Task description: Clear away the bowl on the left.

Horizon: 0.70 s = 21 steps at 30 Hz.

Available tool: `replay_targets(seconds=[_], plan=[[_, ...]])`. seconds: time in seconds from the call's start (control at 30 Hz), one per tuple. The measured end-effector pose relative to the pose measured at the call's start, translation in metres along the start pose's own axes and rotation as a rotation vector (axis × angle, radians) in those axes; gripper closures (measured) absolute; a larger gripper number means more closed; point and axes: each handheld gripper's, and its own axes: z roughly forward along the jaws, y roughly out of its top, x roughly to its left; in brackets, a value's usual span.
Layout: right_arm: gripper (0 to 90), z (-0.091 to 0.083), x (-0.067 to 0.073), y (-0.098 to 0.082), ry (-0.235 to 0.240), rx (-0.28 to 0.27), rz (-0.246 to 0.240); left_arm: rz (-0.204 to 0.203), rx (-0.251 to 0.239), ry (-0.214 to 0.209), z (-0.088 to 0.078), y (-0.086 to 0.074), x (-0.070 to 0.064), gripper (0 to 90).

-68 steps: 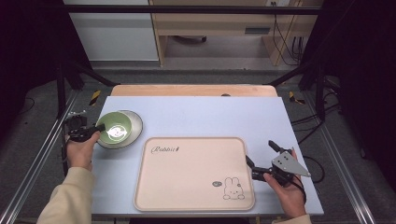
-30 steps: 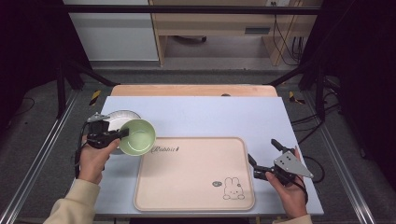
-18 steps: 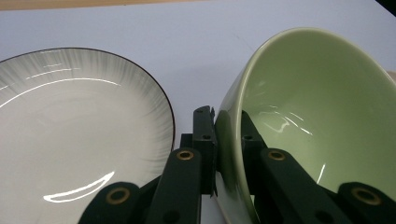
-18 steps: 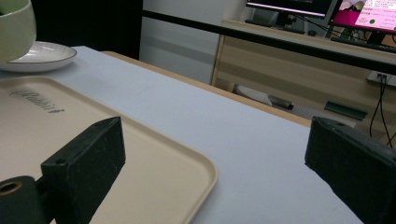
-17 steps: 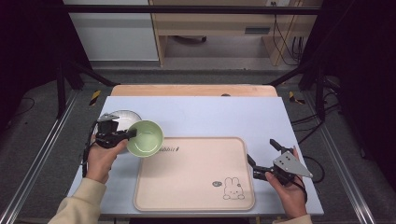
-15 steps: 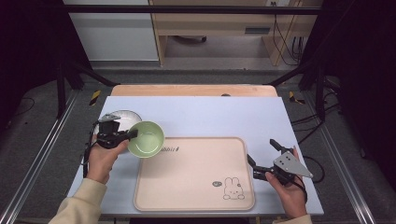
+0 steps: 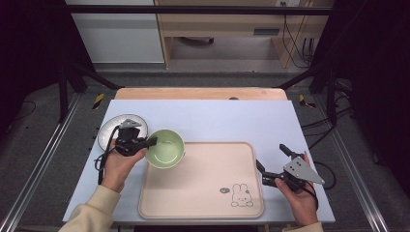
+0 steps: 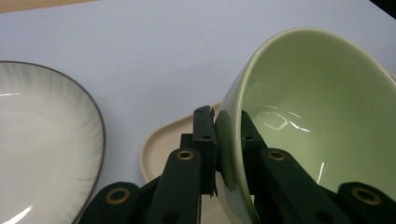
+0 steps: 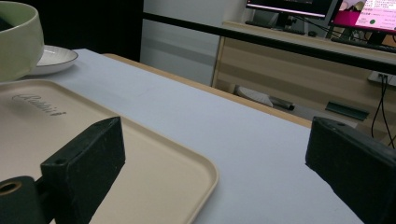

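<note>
The bowl (image 7: 165,148) is pale glossy green. The plate (image 7: 112,129) on the left is white with fine radial lines and a dark rim. The tray (image 7: 203,193) is cream, printed with a small rabbit and script lettering. The table (image 7: 232,121) is pale lavender-white, and both tongs are black.

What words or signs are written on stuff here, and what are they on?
"Rabbit": cursive word, only roughly readable, at the top left corner of the beige tray.
Small grey mark beside the rabbit drawing on the tray: too small to read.
Text on the pink monitor screen: too blurred to read.
</note>
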Motion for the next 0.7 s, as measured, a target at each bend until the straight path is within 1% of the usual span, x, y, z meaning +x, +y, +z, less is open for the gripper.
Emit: replay_targets(seconds=[0.1, 0.27, 0.43, 0.57, 0.7], plan=[[4.9, 0.0, 0.0, 0.0, 0.001, 0.001, 0.001, 0.014, 0.005, -0.019, 0.005, 0.002, -0.01, 82.7], [4.9, 0.0, 0.0, 0.0, 0.0, -0.001, 0.001, 0.036, 0.018, -0.042, 0.011, 0.003, -0.022, 82.7], [4.9, 0.0, 0.0, 0.0, 0.001, 0.0, -0.002, 0.051, 0.029, -0.065, 0.016, 0.001, -0.034, 82.7], [4.9, 0.0, 0.0, 0.0, 0.001, 0.001, 0.0, 0.07, 0.033, -0.1, 0.019, -0.002, -0.047, 82.7], [4.9, 0.0, 0.0, 0.0, 0.002, 0.0, -0.003, 0.085, 0.045, -0.118, 0.023, -0.003, -0.056, 82.7]])
